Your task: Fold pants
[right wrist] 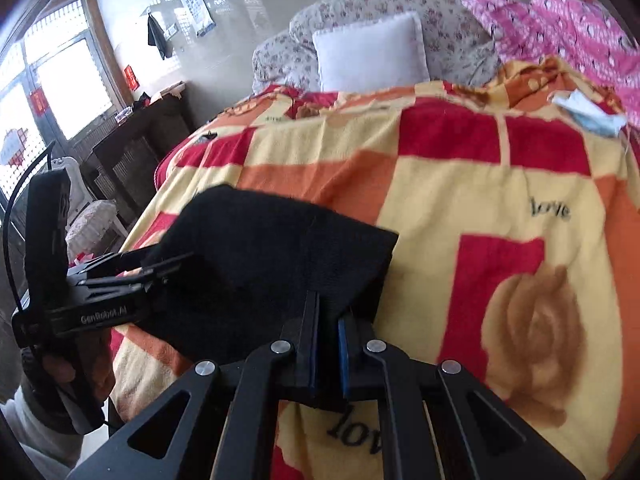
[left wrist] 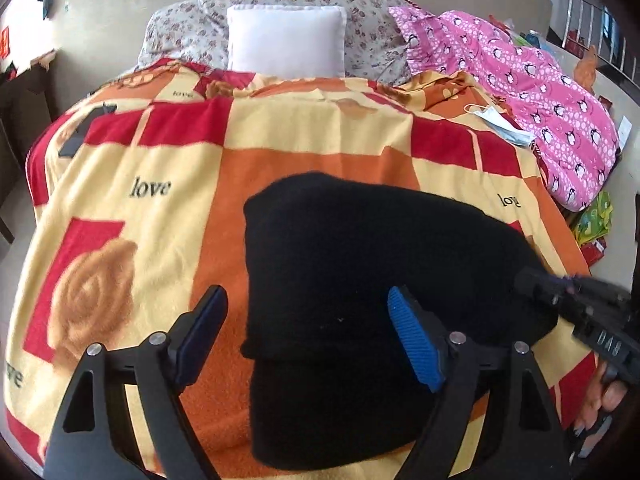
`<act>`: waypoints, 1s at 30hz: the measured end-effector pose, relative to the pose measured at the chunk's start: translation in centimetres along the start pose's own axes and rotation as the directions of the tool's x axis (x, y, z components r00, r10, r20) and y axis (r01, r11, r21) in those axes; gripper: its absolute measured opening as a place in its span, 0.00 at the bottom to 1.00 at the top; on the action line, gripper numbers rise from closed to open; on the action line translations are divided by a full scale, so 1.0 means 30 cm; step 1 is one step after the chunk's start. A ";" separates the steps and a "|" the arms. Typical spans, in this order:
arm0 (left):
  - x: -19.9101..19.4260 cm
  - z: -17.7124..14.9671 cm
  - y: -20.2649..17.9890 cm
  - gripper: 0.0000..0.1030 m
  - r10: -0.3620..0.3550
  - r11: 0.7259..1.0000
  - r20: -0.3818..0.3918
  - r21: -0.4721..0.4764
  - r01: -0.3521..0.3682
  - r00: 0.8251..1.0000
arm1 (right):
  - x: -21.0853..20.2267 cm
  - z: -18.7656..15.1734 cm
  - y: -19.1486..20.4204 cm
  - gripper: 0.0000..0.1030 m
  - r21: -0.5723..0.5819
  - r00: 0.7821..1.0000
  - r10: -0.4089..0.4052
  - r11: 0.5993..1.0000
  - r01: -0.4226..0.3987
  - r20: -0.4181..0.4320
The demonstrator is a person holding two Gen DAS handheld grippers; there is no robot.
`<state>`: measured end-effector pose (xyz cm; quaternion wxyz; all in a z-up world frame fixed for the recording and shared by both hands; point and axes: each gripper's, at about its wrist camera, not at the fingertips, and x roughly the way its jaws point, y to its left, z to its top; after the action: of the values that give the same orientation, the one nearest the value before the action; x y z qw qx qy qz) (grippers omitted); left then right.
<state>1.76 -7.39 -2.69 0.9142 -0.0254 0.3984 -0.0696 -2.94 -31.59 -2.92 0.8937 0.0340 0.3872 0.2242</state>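
Black pants (left wrist: 360,280): folded into a thick bundle, lying on the bed's blanket near its front edge.
Blanket (left wrist: 168,152): fleece in red, orange and yellow squares, printed "love" and roses.
Left tool (left wrist: 308,320): fingers spread wide, straddling the bundle's left part.
Right tool (right wrist: 329,312): fingers pressed together, pinching the pants' near corner.
Behind: white pillow (left wrist: 286,40), pink penguin-print quilt (left wrist: 552,92), face mask (left wrist: 500,124).

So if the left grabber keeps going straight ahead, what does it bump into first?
Probably the folded black pants. The left gripper is open, its fingers straddling the pants' left edge on the blanket; height above them is unclear.
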 end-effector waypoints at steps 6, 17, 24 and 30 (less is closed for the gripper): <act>-0.061 0.021 0.022 0.80 0.002 1.000 0.047 -0.001 -0.002 0.999 | -0.056 0.024 -0.043 0.06 0.001 0.999 -0.048 0.999 0.048 0.025; 0.006 0.090 0.052 0.80 0.072 0.997 0.035 -0.007 -0.072 0.997 | -0.131 0.083 -0.028 0.35 0.041 0.991 0.042 0.998 -0.047 0.126; 0.116 0.094 0.071 0.81 0.093 0.995 -0.031 -0.032 -0.094 0.995 | 0.116 0.130 0.044 0.31 0.000 0.998 0.059 0.998 -0.059 0.007; 0.159 0.089 0.090 0.94 0.118 0.992 -0.026 -0.049 -0.119 0.993 | 0.229 0.122 0.028 0.31 0.012 0.999 0.025 1.000 -0.025 -0.028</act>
<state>7.21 -5.45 -4.58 0.9112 -0.0239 0.4113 -0.0054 3.47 -27.48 -4.82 0.8851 0.0408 0.4005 0.2335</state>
